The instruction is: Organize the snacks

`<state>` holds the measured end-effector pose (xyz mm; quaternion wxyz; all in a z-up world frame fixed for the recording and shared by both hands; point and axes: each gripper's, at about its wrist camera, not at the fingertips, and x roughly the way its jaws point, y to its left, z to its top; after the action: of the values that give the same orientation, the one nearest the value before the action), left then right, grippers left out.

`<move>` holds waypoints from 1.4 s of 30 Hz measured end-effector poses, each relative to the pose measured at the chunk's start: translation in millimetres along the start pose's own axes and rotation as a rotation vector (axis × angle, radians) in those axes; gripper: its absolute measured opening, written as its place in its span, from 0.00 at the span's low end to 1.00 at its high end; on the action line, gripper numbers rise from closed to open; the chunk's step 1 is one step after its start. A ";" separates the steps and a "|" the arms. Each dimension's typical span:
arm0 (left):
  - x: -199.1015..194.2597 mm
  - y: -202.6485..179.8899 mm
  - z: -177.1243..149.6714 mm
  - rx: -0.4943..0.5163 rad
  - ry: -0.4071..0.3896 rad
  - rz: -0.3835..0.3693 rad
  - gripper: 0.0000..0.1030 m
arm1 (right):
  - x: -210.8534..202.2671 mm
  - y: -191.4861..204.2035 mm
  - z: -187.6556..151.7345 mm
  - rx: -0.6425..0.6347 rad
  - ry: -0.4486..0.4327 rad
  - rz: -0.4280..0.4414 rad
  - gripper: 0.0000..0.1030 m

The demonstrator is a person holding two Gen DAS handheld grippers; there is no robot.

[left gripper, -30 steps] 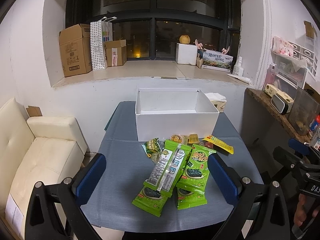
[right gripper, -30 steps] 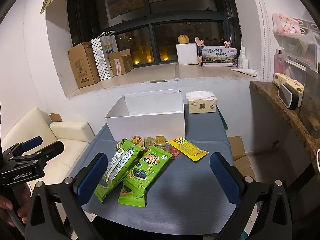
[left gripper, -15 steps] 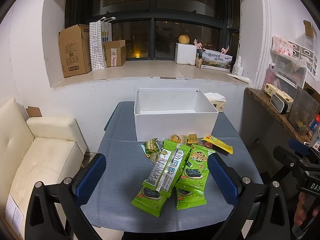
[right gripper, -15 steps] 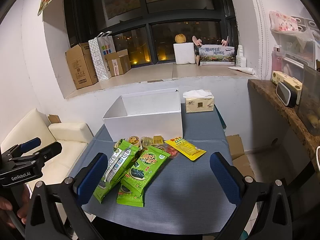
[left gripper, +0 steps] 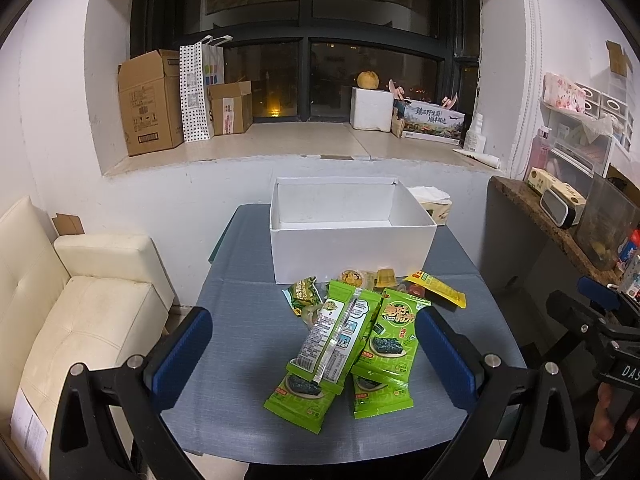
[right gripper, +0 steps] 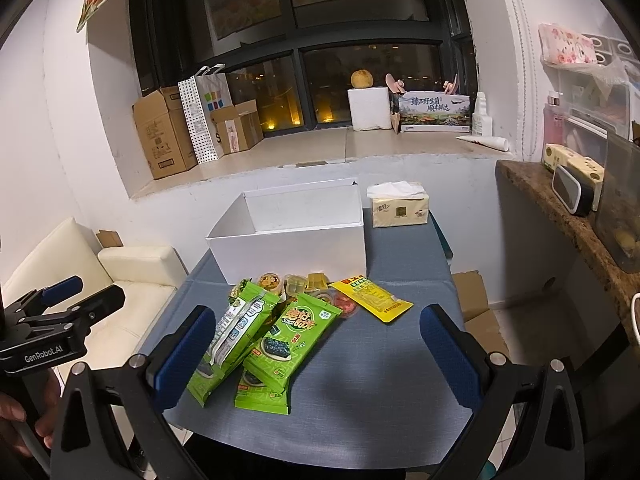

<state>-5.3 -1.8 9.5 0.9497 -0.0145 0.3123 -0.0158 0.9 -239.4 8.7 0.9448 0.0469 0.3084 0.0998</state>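
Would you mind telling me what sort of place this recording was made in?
Probably a lived-in home room: a cream sofa beside the small table, cardboard boxes on a deep window sill, and a tissue pack.

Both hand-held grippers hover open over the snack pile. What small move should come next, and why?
Probably lower the left hand-held gripper onto the top green packet. It lies uppermost on the pile, between the open fingers, and the white box behind stands empty. The right hand-held gripper is also open and holds nothing.
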 end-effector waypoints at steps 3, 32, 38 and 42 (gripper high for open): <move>-0.4 0.1 -0.1 0.000 0.001 0.002 1.00 | -0.3 -0.1 -0.3 0.002 -0.002 0.001 1.00; 9.5 48.8 -27.8 -0.011 0.035 0.065 1.00 | 87.5 45.2 -17.0 0.061 0.171 0.033 1.00; 12.9 95.5 -45.0 -0.061 0.057 0.092 1.00 | 164.2 92.5 -33.6 0.038 0.274 0.003 1.00; 16.8 119.8 -52.5 -0.078 0.066 0.126 1.00 | 199.5 113.6 -42.0 0.043 0.306 -0.081 1.00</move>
<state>-20.4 116.4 -47.1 0.9367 -0.0315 0.3442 0.0556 115.5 -84.1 -122.4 0.8889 0.0388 0.4524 0.0608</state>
